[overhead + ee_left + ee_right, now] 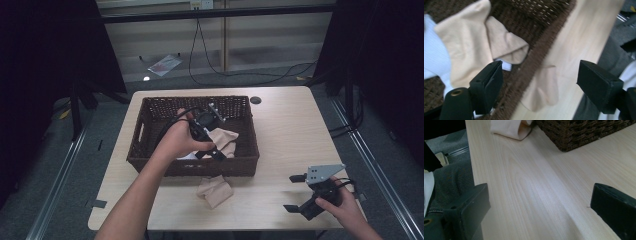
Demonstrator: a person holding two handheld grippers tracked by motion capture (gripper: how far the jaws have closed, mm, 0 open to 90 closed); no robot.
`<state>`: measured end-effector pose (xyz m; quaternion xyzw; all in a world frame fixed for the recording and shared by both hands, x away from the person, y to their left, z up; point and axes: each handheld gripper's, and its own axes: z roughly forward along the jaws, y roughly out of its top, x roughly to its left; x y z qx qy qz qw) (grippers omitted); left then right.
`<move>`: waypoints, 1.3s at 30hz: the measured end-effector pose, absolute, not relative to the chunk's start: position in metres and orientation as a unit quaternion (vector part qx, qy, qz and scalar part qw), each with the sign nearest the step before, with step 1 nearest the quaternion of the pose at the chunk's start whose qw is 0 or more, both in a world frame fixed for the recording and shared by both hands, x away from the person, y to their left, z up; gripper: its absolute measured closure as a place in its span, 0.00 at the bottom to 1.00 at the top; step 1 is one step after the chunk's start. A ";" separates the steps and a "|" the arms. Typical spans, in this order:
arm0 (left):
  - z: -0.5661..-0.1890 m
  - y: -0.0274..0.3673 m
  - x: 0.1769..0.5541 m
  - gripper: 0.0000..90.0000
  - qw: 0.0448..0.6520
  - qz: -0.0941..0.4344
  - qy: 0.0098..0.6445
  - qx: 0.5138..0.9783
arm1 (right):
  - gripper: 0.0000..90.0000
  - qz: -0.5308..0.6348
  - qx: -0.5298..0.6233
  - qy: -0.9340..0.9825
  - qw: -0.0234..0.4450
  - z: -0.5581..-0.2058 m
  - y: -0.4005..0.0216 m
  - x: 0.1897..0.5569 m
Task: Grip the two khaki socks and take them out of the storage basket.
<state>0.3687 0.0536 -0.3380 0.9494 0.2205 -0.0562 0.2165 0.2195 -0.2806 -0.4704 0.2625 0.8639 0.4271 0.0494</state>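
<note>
Beige socks are the soft things here: one crumpled beige sock (215, 190) lies on the pale wooden table (290, 130) just below the centre of the high view, touching the near wall of the dark brown woven wicker basket (150, 125), and a second beige sock (224, 141) lies inside the basket at its right half, over a white cloth (434, 55) that fills the left edge of the left gripper view. The left gripper (207, 150), held in the person's left hand (181, 142), hovers over the basket's interior in the middle of the high view, and its black jaws stand wide apart with nothing between them (in its own view they frame the basket's rim and the sock on the table beyond it). The right gripper (296, 192) sits at the lower right of the high view, gripped by the right hand (342, 202) low over bare wood, well apart from the basket, its jaws likewise spread open and empty. A small dark round hole (255, 100) marks the tabletop beyond the basket's far right corner.
</note>
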 end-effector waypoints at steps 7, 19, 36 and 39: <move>-0.347 0.051 0.385 0.20 0.211 -0.038 0.241 0.946 | 0.02 0.427 0.262 0.864 0.050 -0.470 -0.281 0.220; -0.366 0.044 0.402 0.20 0.206 -0.037 0.258 0.943 | 0.02 0.426 0.261 0.865 0.049 -0.471 -0.280 0.219; -0.396 0.049 0.429 0.30 0.199 -0.005 0.293 0.935 | 0.02 0.428 0.260 0.865 0.047 -0.471 -0.280 0.220; -0.401 0.049 0.433 0.31 0.206 -0.002 0.300 0.931 | 0.02 0.428 0.260 0.865 0.046 -0.471 -0.279 0.220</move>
